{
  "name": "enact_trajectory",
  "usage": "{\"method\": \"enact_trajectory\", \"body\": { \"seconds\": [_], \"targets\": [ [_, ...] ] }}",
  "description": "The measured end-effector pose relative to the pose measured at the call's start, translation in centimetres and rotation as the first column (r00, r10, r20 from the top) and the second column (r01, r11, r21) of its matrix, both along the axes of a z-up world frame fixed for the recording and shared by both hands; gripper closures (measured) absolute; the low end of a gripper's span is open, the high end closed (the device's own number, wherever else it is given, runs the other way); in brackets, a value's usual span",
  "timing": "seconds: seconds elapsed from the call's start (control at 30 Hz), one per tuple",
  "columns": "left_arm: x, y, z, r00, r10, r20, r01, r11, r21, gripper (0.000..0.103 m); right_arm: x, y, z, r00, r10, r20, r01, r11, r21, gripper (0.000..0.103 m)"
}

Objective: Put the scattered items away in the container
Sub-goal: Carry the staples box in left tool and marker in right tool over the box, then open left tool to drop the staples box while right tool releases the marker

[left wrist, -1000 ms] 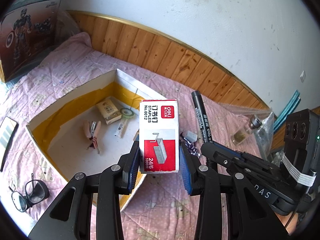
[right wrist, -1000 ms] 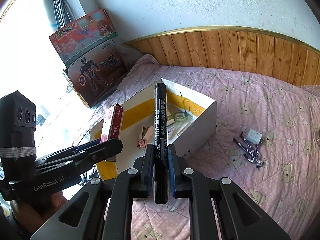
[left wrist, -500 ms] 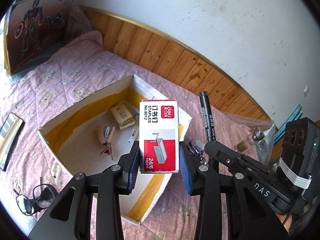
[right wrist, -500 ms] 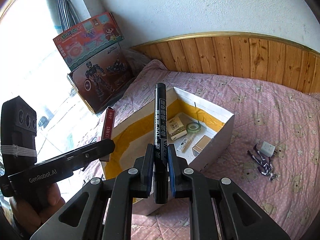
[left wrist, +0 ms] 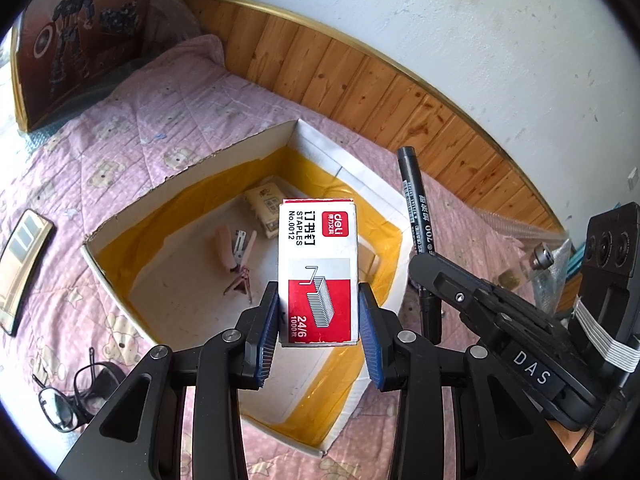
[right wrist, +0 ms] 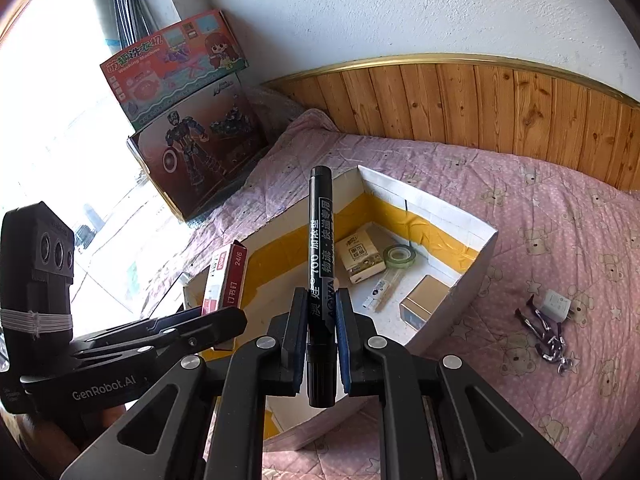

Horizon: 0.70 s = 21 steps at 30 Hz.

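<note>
My left gripper [left wrist: 319, 322] is shut on a red and white staples box [left wrist: 318, 264] and holds it upright above the open white cardboard box [left wrist: 192, 176] with yellow tape inside. My right gripper [right wrist: 322, 320] is shut on a black marker [right wrist: 320, 256] that points up over the same box [right wrist: 476, 264]. Each gripper also shows in the other's view, the left [right wrist: 208, 320] with the staples box [right wrist: 224, 280], the right [left wrist: 432, 268] with the marker [left wrist: 418, 208]. Inside the box lie a tissue pack [right wrist: 360, 260], a tape roll [right wrist: 399, 257], a small tube [right wrist: 382, 288], a tan box [right wrist: 424, 300] and a pink stapler [left wrist: 232, 252].
A white charger and a bundle of metal clips [right wrist: 548, 320] lie on the pink quilt right of the box. A phone [left wrist: 22, 264] and glasses [left wrist: 68, 396] lie left of it. Toy boxes [right wrist: 188, 120] lean at the wall. A glass bottle [left wrist: 536, 264] stands at the right.
Both grippers have moved forward over the box with their loads held. The box now sits lower and nearer in both views, with more of its inside showing.
</note>
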State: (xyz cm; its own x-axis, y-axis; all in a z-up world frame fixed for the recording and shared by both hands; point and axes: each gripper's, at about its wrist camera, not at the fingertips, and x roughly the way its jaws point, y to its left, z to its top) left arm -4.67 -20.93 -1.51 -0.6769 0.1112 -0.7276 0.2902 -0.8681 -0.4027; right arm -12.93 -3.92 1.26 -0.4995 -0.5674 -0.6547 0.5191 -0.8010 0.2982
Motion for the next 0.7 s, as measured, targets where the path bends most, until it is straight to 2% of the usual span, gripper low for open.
{"method": "enact_trajectory", "body": {
  "seconds": [0.7],
  "targets": [
    [-0.9,0.8,-3.8,0.989,-0.01,0.146,0.018,0.998,-0.053,0.064,-2.1,-2.2,-4.8,0.998,0.005,0.056,-0.01,0.996,0.094,0.088]
  ]
}}
